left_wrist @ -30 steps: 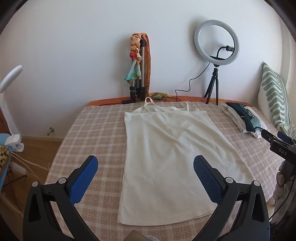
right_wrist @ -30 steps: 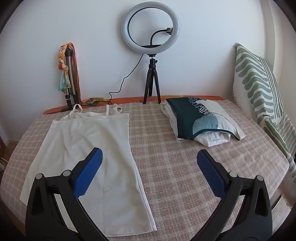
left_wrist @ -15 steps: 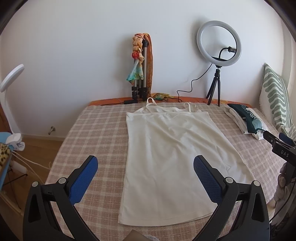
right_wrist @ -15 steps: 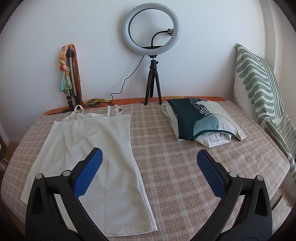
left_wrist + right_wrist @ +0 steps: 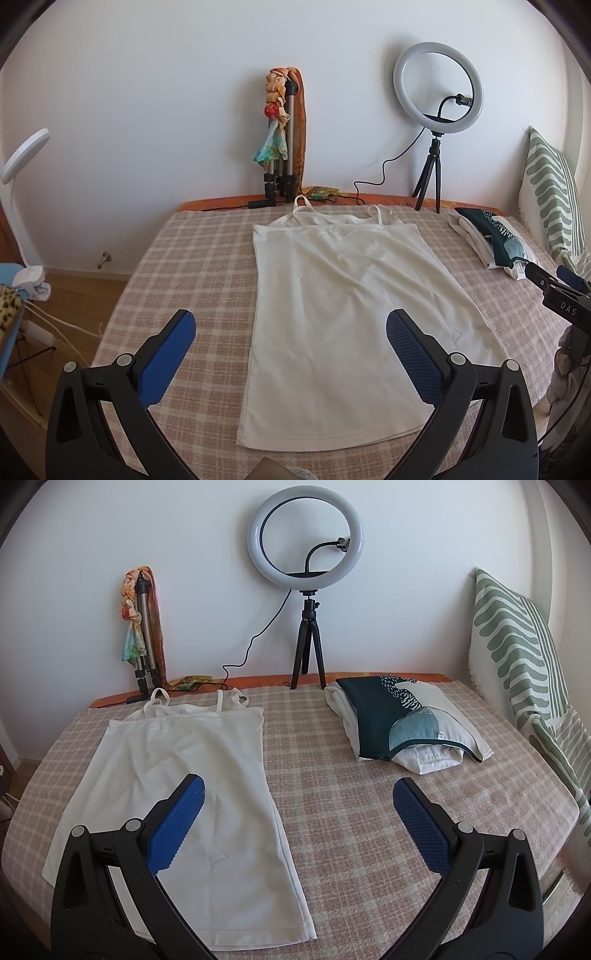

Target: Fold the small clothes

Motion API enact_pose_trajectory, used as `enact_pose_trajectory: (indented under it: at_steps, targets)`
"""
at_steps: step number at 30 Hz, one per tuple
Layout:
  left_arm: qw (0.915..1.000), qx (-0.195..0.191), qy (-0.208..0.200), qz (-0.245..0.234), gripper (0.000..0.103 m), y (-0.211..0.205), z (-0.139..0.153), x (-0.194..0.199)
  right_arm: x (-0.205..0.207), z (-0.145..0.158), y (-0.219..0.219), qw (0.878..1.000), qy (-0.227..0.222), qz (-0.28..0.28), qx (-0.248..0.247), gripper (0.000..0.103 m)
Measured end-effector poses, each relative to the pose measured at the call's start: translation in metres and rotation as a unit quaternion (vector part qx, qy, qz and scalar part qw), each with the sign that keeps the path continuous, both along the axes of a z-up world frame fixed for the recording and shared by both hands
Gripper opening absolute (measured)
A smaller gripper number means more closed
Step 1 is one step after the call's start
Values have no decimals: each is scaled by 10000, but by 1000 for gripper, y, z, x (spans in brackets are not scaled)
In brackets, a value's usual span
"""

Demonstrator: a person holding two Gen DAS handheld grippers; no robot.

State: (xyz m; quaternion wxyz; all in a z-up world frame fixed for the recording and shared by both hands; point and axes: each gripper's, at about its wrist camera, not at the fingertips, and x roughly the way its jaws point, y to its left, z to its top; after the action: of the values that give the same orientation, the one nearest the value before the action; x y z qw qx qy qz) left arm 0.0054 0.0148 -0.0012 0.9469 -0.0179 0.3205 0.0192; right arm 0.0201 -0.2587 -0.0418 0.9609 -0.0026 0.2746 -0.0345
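Observation:
A white strappy top [image 5: 343, 302] lies flat on the checked bedspread [image 5: 192, 266], straps toward the wall, hem toward me. It also shows in the right wrist view [image 5: 184, 775] at the left. My left gripper [image 5: 291, 328] is open and empty, held above the hem end of the top. My right gripper [image 5: 299, 797] is open and empty, above the bedspread just right of the top's right edge; its tip shows in the left wrist view [image 5: 554, 284].
A pile of folded clothes [image 5: 399, 723] lies at the back right of the bed. A ring light on a tripod [image 5: 306, 602] and a folded tripod with scarves [image 5: 142, 627] stand by the wall. A striped cushion [image 5: 517, 642] leans at the right. The floor [image 5: 70, 295] lies left.
Both grippers have drawn back and up a little, so the top and the bed look slightly farther. Nothing on the bed has moved.

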Motion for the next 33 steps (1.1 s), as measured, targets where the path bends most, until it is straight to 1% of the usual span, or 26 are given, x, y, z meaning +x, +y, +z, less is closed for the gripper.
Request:
enact_pose_trajectory:
  at_steps: [33]
  targets:
    - [10000,1,-1,40,103,1,0,-1,1,-2,0,10000,-1,1,10,103]
